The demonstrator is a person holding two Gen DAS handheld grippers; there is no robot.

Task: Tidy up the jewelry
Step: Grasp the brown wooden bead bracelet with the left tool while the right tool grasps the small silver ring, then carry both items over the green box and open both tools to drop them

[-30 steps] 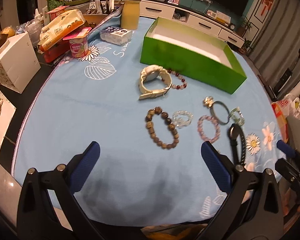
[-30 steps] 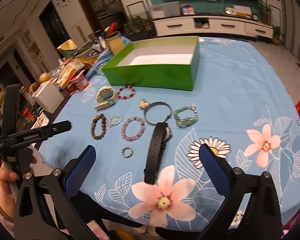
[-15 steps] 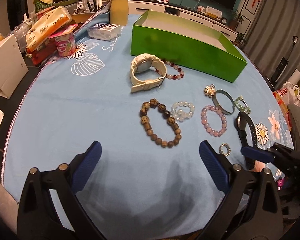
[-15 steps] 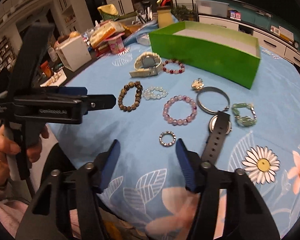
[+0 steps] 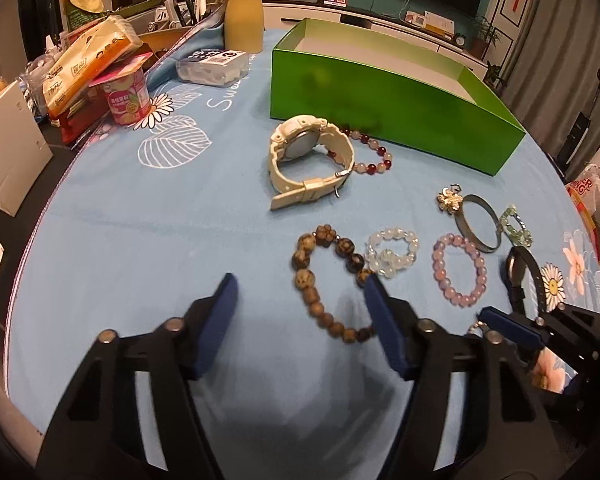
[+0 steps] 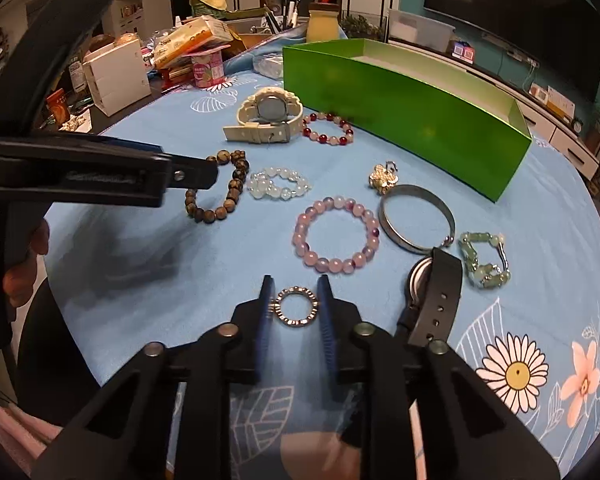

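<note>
Left gripper hangs low over the blue cloth, jaws spread around the near side of the brown bead bracelet, gripping nothing. The right gripper brackets the small silver ring, nearly pinching it. Looks light, stiff and slippery, so I'd squeeze across its outer rim.

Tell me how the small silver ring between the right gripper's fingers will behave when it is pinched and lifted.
The small silver ring looks like rigid metal, so probably stiff and light. Lying flat, thin and beaded, it may slip from the right gripper.
</note>
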